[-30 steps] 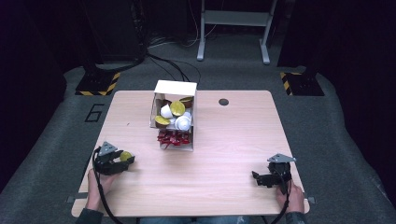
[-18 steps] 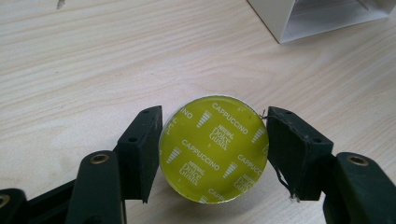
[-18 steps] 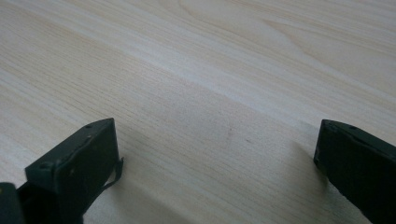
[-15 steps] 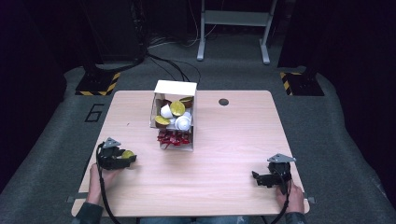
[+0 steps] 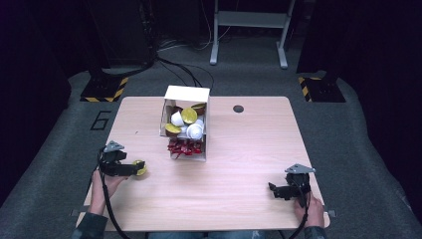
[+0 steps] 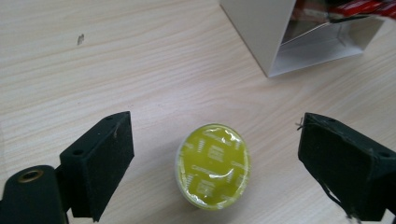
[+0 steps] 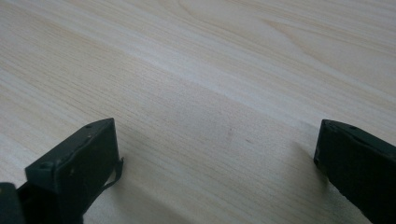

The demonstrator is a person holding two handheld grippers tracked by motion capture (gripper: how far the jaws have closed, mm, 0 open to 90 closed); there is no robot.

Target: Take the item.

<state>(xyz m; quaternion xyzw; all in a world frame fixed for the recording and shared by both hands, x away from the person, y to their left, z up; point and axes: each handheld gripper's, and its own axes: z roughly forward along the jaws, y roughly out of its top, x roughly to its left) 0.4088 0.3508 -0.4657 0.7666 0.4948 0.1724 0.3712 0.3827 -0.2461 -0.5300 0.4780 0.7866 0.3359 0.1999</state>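
One yellow-lidded capsule (image 6: 214, 164) is out of the white box (image 5: 186, 94) and lies on the desk (image 5: 249, 149), foil face up, between the jaws of the left gripper (image 5: 135, 169). Jaws spread wide, neither one touching it. In the high view the capsule sits at the left gripper's tips, on the left side of the desk, near the box but apart from it.

Right gripper (image 5: 272, 190) is parked low over bare wood at the near right, jaws spread, nothing between them. Well apart from the box.

Box lies on its side mid-desk, open end toward the person. More capsules (image 5: 185, 122) are still packed inside, white and yellow, with red packets (image 5: 185, 147) at the mouth.

Progress, as judged: early stage. If the job is emptying the box onto the desk, one capsule is placed and most of the contents are left. If the capsule is to be picked up instead, the grasp has not been made yet. Which of the two cannot be told from the jaws alone.
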